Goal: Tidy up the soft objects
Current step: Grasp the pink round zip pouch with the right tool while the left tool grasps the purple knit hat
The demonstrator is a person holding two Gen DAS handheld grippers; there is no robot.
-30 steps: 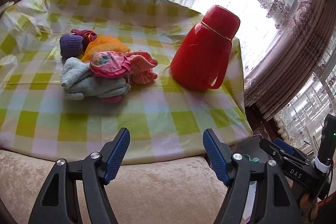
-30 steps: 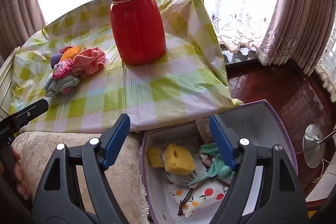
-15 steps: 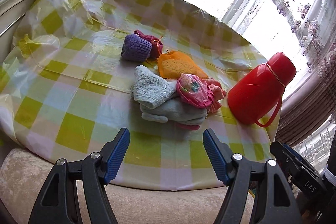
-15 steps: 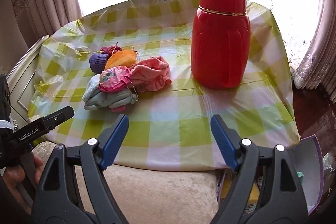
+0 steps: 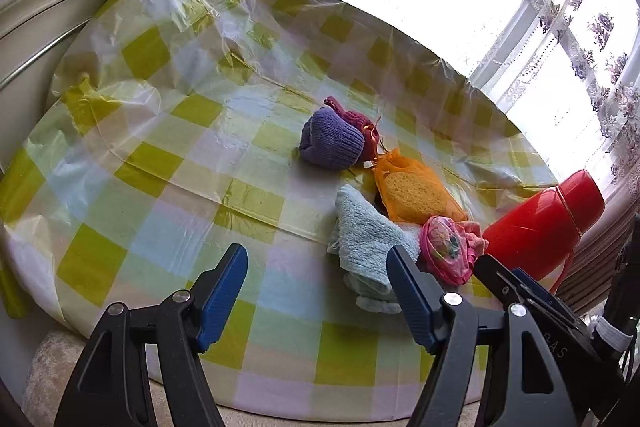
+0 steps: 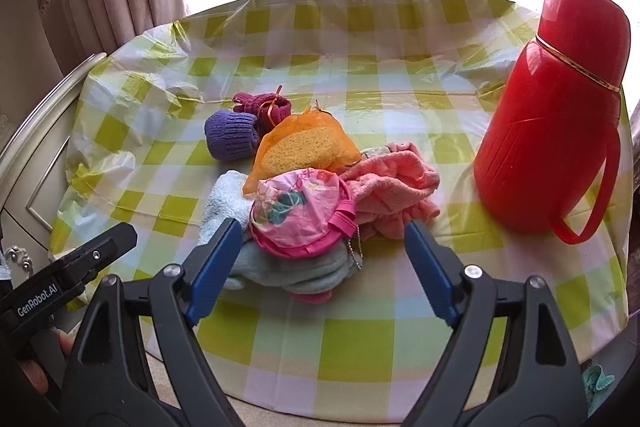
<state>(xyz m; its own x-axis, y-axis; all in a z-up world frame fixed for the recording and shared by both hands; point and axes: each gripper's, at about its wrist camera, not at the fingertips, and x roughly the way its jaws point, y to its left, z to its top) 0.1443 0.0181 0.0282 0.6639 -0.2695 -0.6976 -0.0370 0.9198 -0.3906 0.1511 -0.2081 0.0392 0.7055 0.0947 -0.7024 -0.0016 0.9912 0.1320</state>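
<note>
A round table under a green-checked plastic cloth [image 6: 360, 339] stands by a curtained window. Nearest, the right gripper [image 6: 322, 267] gapes wide and empty before the soft pile: pink pouch [image 6: 300, 213] atop a blue towel [image 5: 362, 235], pink cloth [image 6: 394, 187] beside. The left gripper [image 5: 316, 293] is equally wide, empty. Farther: orange-netted sponge [image 6: 304, 145], purple knit [image 6: 232, 135], red thermos [image 6: 556, 131] well right.
</note>
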